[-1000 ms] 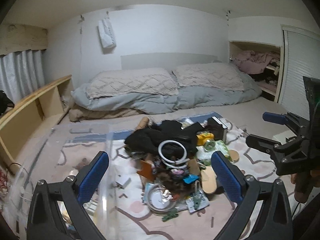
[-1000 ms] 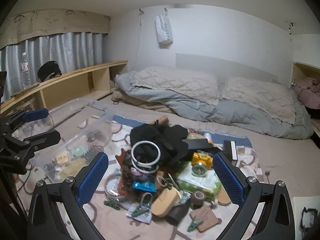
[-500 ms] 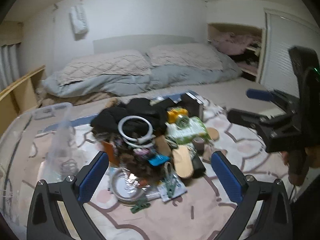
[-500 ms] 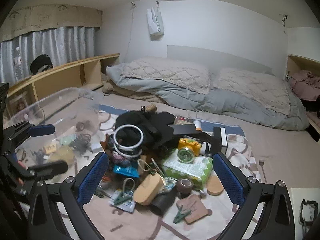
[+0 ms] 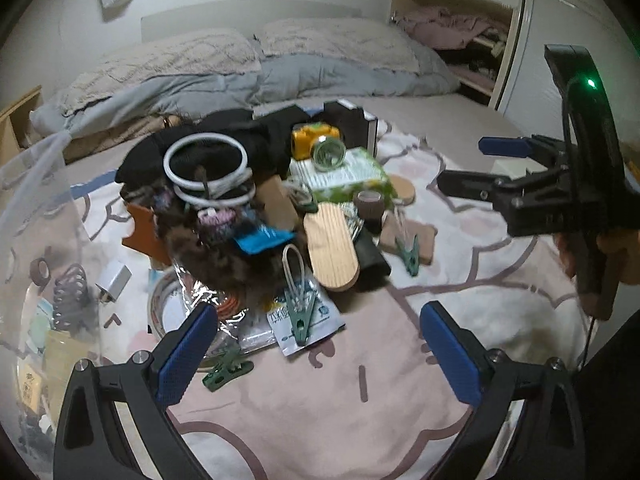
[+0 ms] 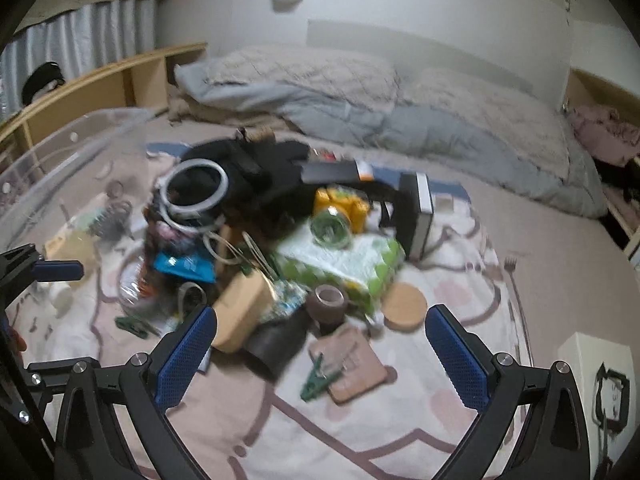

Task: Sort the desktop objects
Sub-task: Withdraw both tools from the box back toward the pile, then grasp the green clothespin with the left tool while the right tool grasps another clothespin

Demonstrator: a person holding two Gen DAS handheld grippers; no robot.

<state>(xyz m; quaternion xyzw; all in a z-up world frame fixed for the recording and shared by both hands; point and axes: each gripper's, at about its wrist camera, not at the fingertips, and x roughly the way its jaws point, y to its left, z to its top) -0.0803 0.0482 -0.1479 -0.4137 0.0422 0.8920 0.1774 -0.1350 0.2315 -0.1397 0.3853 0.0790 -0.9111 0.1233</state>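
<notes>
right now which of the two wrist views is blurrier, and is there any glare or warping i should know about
The right wrist view is blurrier: the pile around the glass jar is smeared by motion. The left wrist view is sharper, so print on the white packet nearly reads; crinkled foil glints, and a green light flares on the right gripper. Both views are dim, fisheye-bent, with black corners.
</notes>
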